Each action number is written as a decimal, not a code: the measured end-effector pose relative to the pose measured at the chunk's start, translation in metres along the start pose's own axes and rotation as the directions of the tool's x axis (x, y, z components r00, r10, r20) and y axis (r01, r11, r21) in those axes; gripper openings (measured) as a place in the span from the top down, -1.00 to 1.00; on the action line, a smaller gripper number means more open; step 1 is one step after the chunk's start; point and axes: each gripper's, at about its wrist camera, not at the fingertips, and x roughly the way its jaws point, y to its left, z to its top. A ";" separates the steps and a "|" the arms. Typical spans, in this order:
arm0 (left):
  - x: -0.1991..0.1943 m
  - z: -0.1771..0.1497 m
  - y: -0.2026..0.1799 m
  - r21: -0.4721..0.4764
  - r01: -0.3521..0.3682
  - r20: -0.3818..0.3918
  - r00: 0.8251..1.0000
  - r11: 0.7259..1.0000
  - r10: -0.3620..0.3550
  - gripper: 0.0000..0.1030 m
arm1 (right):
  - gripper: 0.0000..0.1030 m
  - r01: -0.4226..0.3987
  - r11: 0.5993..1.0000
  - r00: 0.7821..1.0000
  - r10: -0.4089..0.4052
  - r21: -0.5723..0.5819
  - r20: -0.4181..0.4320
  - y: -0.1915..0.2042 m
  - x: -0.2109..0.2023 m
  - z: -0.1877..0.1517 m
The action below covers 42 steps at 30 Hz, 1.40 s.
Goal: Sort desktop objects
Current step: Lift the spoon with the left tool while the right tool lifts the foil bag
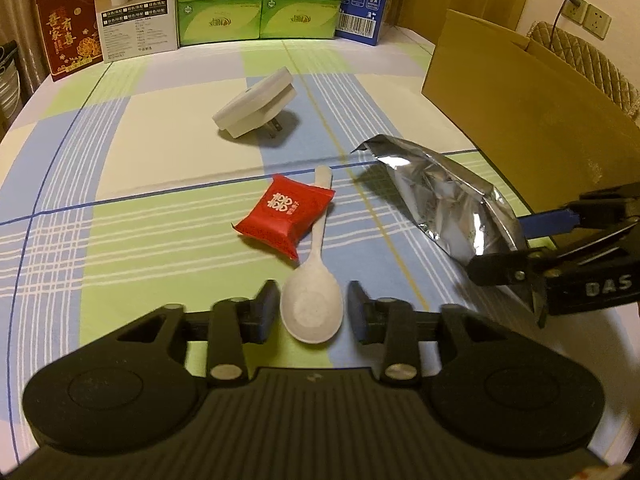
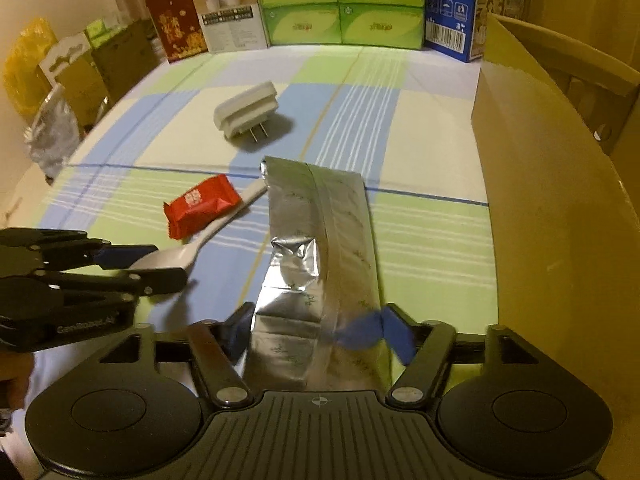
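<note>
Between the parted left jaws [image 1: 313,312] a white spoon [image 1: 314,304] lies on the worktop [image 1: 160,248], not yet gripped. A foil pouch [image 2: 316,280] is clamped in the right jaws [image 2: 316,332], beside a cardboard box [image 2: 560,220]. The spoon could be nudged into the red packet [image 1: 284,216] resting on its handle.

A green, blue and cream checked cloth [image 1: 160,240] covers the worktop. On it lie a red packet [image 1: 284,216] with white characters, a white spoon [image 1: 312,304], a white plug adapter [image 1: 256,108] and a shiny silver foil pouch [image 1: 448,204].
</note>
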 end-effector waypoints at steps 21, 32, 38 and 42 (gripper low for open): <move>0.007 0.000 -0.006 0.068 -0.030 0.001 1.000 0.997 0.030 0.32 | -0.32 -0.020 0.999 0.998 0.017 -0.048 -0.063 -0.007 0.030 0.008; -0.009 -0.015 -0.022 0.039 0.044 -0.026 0.999 0.998 -0.043 0.45 | -0.01 0.008 1.000 0.998 -0.009 -0.016 -0.063 0.006 -0.001 -0.020; -0.033 -0.044 -0.036 0.042 0.067 -0.043 0.997 0.997 -0.065 0.46 | -0.10 -0.017 0.999 0.996 0.021 0.049 -0.085 0.013 -0.037 -0.067; -0.045 -0.058 -0.041 0.020 0.069 -0.035 0.997 0.997 -0.068 0.46 | -0.49 -0.058 0.995 0.997 0.061 0.079 -0.044 0.015 -0.050 -0.072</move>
